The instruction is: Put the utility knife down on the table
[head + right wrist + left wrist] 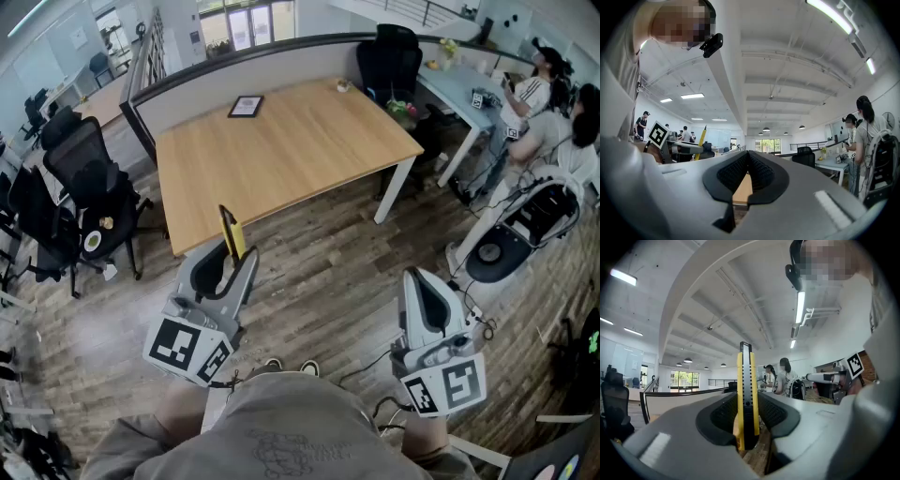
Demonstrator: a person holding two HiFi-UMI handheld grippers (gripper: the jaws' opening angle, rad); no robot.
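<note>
Short of the table's (281, 155) near edge, our left gripper (229, 266) pinches the knife (229, 232) upright by its lower body. We judge it light, stiff and slick, best held on the handle, clear of the blade. Further right, the right gripper (424, 298) is empty, its jaws pressed together.

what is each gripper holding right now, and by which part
The left gripper holds the yellow utility knife upright, jaws clamped on its lower body, the upper end sticking out. The right gripper holds nothing, jaws together.
</note>
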